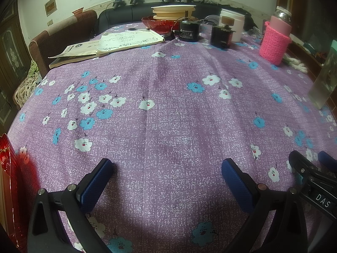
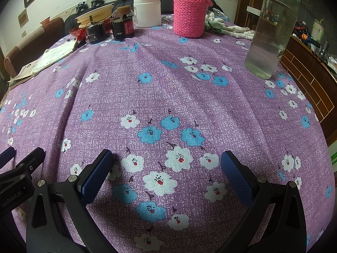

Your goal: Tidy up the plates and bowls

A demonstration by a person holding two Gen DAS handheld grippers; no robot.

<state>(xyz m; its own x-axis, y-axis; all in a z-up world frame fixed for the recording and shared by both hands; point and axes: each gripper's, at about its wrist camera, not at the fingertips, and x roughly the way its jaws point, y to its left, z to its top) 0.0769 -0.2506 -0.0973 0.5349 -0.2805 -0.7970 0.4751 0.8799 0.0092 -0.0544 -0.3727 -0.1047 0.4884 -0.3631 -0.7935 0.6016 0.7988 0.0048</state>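
A big table wears a purple cloth (image 1: 168, 109) with blue and white flowers on it. Far at the back edge sit the dishes — a stack of cream plates (image 1: 173, 12) with a red bowl (image 1: 157, 23) just in front of them. In the right wrist view the cream plates (image 2: 94, 14) show at the far left, and the red bowl (image 2: 76, 31) peeks out below them.

The left gripper (image 1: 167, 181) hangs low over the bare cloth, its two blue fingers spread wide with nothing between them. The right gripper (image 2: 166, 177) is just beside it — also wide, also holding nothing. Both are well apart from the dishes.

Near the plates stand a black round can (image 1: 189, 31), a white jar (image 1: 231, 24) and a bottle in a pink knitted cover (image 1: 276, 40). Papers (image 1: 109, 44) lie on the left. A tall clear bottle (image 2: 272, 31) with a green lid stands on the right.
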